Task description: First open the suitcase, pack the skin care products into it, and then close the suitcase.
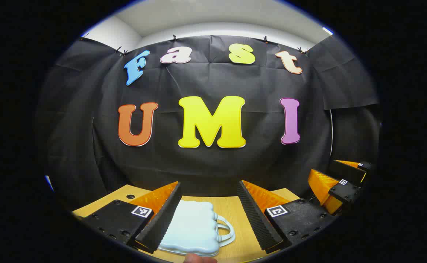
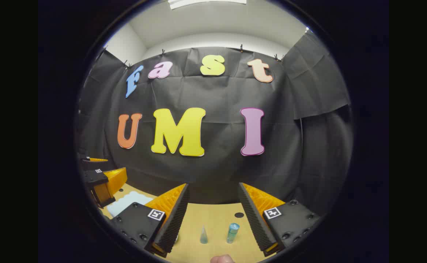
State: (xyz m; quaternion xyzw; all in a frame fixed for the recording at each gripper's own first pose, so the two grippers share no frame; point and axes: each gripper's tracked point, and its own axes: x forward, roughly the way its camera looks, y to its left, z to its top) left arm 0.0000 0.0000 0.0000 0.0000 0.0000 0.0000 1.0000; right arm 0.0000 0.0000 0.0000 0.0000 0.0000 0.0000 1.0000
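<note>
- Wood-grain table, both tools held level above it, aimed at the wall.
- Left tool: jaws spread wide, gripping nothing. Pale blue suitcase lies flat and closed on the table under and between its fingers; puffy ribbed shell, loop handle on the right.
- Right tool: jaws apart, also gripping nothing. Small clear cone bottle and teal capped bottle stand upright between its fingers, near each other, not touching.
- Right gripper view: left tool at far left, suitcase corner beneath it.
</note>
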